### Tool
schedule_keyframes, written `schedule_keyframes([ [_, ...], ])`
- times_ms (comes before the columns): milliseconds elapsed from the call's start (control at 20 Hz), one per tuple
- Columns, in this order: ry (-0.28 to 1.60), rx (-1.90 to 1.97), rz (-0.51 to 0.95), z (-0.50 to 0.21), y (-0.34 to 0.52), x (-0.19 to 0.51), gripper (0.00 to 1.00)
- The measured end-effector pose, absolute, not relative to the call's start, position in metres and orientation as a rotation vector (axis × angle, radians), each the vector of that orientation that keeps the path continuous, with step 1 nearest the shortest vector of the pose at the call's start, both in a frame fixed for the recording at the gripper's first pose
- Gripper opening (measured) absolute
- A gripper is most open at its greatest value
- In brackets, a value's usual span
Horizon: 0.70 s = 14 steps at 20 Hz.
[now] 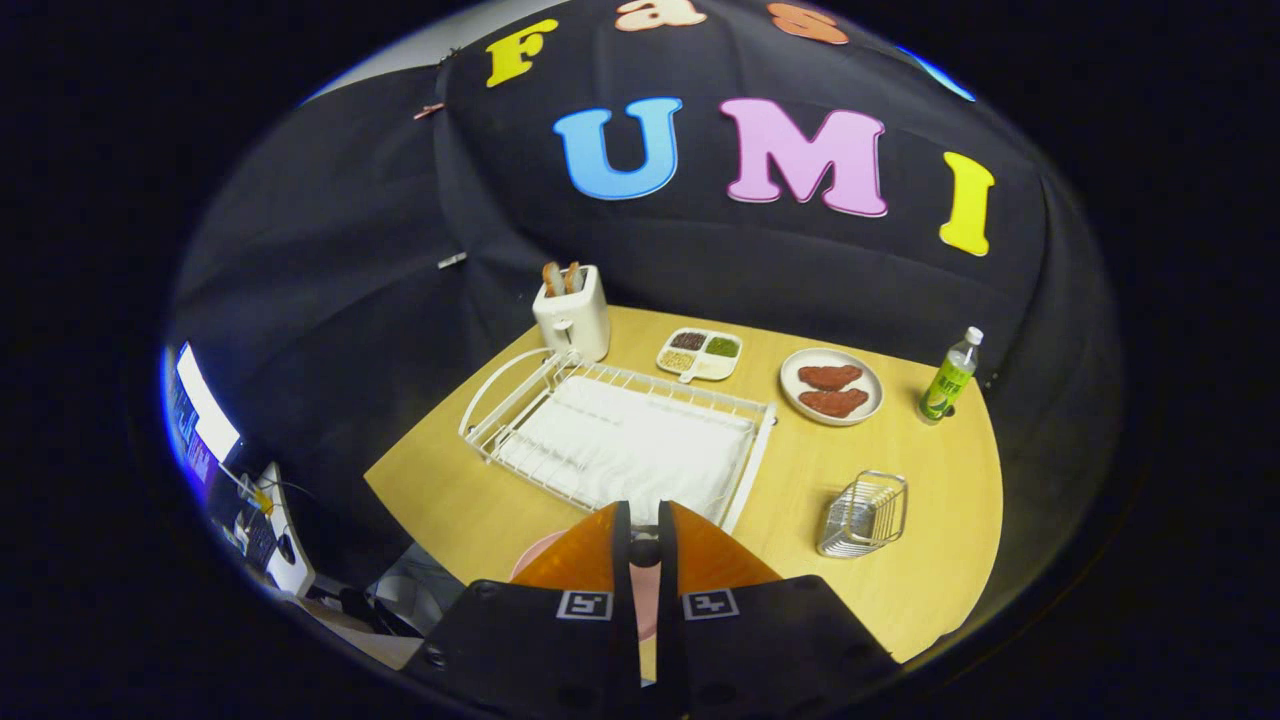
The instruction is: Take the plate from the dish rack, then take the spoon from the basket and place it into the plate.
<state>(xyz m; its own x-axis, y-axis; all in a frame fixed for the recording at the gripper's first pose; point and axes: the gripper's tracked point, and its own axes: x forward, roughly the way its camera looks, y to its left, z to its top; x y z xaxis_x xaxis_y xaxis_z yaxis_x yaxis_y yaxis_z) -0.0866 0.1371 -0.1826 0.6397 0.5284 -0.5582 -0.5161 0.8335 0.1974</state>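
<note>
— While the gripper [645,548] hangs above the near edge of the table [480,500], what are its fingers at?

— They stand almost together, with a narrow slit between them. A small dark thing sits in that slit near the tips; I cannot tell what it is, nor whether both fingers press on it.

— And the plate?

— A pink plate [535,556] lies on the table right under the fingers. They cover most of it, so just a curved bit shows beside them and a strip through the slit.

— The dish rack?

— The white dish rack [615,440] sits just beyond the fingertips; its near end is cut off by them.

— The spoon?

— The wire basket [865,515] stands well apart from the rack, on its far side from the plate. Its contents are too small to make out.
</note>
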Motion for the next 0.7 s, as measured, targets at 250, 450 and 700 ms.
schedule_keyframes([
  [250, 0.703, -0.046, 0.618, -0.246, 0.163, -0.094, 0.10],
  [450, 0.702, -0.039, 0.669, -0.275, 0.195, -0.099, 0.11],
  [700, 0.633, -0.044, 0.770, -0.282, 0.214, -0.115, 0.11],
])
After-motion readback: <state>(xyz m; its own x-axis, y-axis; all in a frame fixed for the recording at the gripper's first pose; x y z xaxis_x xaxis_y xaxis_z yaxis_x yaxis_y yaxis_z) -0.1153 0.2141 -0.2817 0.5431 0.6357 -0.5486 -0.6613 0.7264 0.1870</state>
